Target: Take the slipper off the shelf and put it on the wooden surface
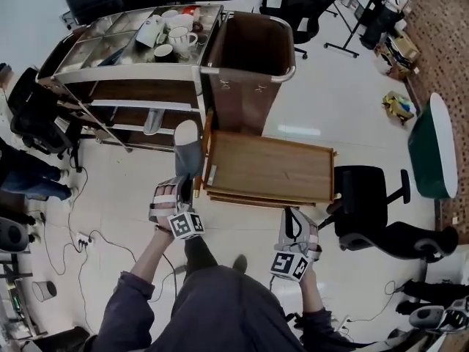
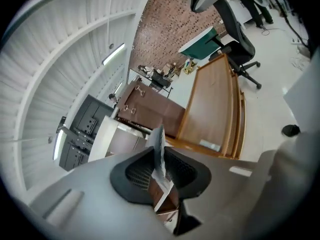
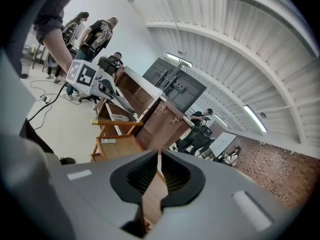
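A grey slipper (image 1: pixel 187 147) stands up out of my left gripper (image 1: pixel 183 187), which is shut on its heel end, just left of the wooden surface (image 1: pixel 272 169). In the left gripper view the slipper (image 2: pixel 158 149) shows edge-on as a thin grey strip pinched between the pads of that gripper (image 2: pixel 160 170), with the wooden surface (image 2: pixel 212 109) beyond. The slipper is off the metal shelf cart (image 1: pixel 139 86) behind it. My right gripper (image 1: pixel 297 218) hangs near the wooden surface's front edge, jaws shut with nothing between them (image 3: pixel 157 173). From the right gripper view the slipper (image 3: pixel 120 103) is held above the wooden surface (image 3: pixel 118 147).
Cups (image 1: pixel 176 39) and dishes sit on top of the shelf cart. A tall brown bin (image 1: pixel 249 68) stands behind the wooden surface. A black office chair (image 1: pixel 366 200) is to the right. Cables (image 1: pixel 80 237) lie on the floor at left. People stand in the background (image 3: pixel 95 31).
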Tool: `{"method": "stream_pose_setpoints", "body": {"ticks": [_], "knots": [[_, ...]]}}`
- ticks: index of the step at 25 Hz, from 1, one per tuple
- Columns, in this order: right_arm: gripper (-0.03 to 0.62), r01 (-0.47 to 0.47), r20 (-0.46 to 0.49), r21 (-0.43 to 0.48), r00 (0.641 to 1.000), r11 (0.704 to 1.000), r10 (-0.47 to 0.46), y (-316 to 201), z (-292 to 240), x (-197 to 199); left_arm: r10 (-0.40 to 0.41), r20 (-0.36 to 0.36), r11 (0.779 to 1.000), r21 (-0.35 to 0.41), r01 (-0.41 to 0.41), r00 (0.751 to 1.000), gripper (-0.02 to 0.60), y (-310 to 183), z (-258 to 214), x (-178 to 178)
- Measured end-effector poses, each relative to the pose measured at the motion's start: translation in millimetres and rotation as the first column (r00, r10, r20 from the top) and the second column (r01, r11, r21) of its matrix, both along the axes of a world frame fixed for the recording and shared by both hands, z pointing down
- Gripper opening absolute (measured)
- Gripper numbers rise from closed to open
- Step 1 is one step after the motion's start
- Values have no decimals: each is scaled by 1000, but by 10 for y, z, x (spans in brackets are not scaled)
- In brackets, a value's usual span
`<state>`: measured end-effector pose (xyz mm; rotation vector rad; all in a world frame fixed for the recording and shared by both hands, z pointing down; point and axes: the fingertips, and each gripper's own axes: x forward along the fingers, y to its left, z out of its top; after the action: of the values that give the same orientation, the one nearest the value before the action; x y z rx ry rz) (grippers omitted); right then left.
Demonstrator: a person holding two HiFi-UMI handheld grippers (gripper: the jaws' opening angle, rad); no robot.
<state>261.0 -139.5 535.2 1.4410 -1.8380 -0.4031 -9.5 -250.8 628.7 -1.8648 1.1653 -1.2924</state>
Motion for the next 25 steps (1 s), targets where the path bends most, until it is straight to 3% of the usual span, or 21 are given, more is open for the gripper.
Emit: {"method": "stream_pose_setpoints", "body": {"ticks": [7, 11, 14, 15, 16, 19, 21, 23, 25], "knots": [[21, -86, -1, 4, 996, 996, 86, 661, -120, 658, 193, 10, 979, -65, -191, 981, 74, 194, 646, 1487], [20, -150, -17, -22, 989, 989, 149, 959, -83, 930, 244, 66, 962, -144, -233, 968, 74, 97, 1298, 1926], [20, -201, -35, -44, 979, 979, 200, 1162, -35, 1137, 258, 44, 943, -227, -242, 965, 74, 49, 1711, 2141], [20, -216, -41, -46, 976, 975, 214, 1197, -22, 1197, 243, 16, 927, -298, -228, 970, 78, 45, 1883, 2169], [20, -230, -44, -50, 973, 972, 228, 1226, -6, 1249, 214, -18, 896, -395, -203, 977, 104, 83, 2069, 2172], [20, -262, -38, -65, 965, 963, 260, 1313, 46, 1345, 92, -87, 751, -648, -126, 992, 219, 333, 2494, 2077], [20, -264, -26, -67, 964, 962, 263, 1319, 63, 1374, 58, -92, 693, -713, -107, 994, 302, 452, 2552, 2018], [20, -252, -9, -65, 968, 966, 252, 1284, 53, 1371, 63, -95, 686, -719, -112, 994, 361, 536, 2462, 1996], [20, -230, 16, -58, 973, 972, 231, 1226, 9, 1307, 60, -114, 718, -685, -122, 992, 362, 612, 2236, 1958]]}}
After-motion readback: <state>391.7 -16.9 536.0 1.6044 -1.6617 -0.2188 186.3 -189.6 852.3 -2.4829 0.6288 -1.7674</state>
